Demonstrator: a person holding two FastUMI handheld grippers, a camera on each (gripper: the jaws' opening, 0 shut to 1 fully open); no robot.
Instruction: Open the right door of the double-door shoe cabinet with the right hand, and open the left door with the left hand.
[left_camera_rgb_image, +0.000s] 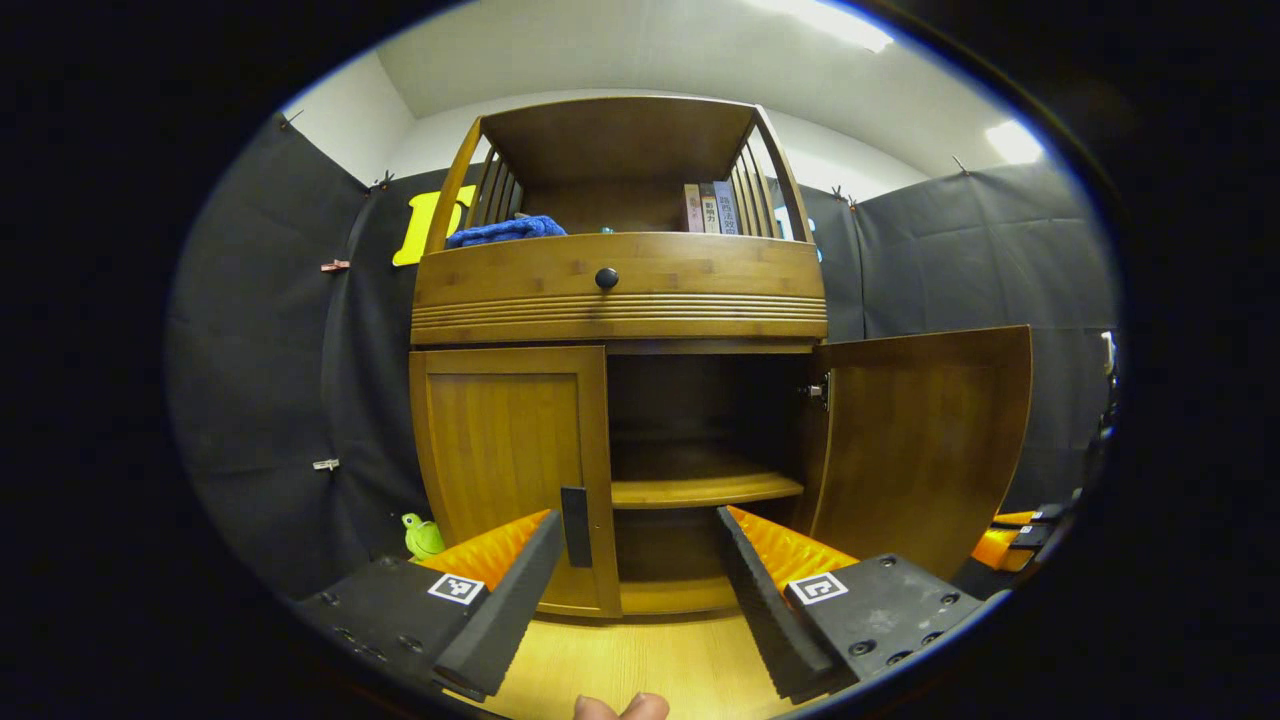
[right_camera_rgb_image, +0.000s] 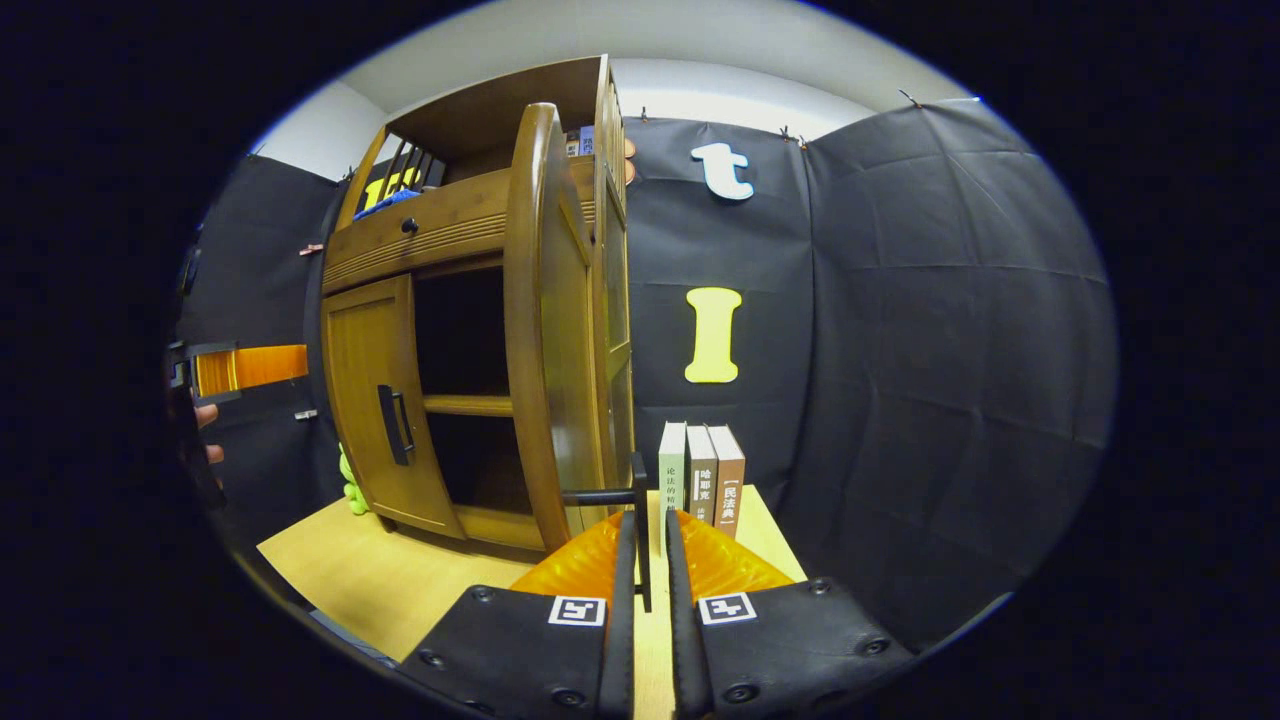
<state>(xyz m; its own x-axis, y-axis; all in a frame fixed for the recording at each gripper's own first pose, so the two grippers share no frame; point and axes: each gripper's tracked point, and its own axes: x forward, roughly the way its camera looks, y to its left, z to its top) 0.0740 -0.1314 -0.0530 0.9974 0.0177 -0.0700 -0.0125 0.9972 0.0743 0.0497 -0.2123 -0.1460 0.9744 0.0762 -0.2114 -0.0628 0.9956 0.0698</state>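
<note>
Right door (left_camera_rgb_image: 925, 440) swung open, right gripper (right_camera_rgb_image: 645, 560) jaws clamping its handle (right_camera_rgb_image: 640, 500); left gripper (left_camera_rgb_image: 640, 560) jaws wide.

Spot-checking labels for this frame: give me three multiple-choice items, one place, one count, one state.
1. Where is the blue cloth?
A. open top shelf
B. floor
C. inside lower compartment

2. How many books stand on the floor beside the cabinet?
A. one
B. three
C. five

3. What state are the doors in?
A. both shut
B. both open
C. right door open, left door shut

Answers: 1 A, it lies above the drawer; 2 B, three spines show; 3 C, right gripper jaws clamp the right door's handle, left gripper jaws spread before the left.
</note>
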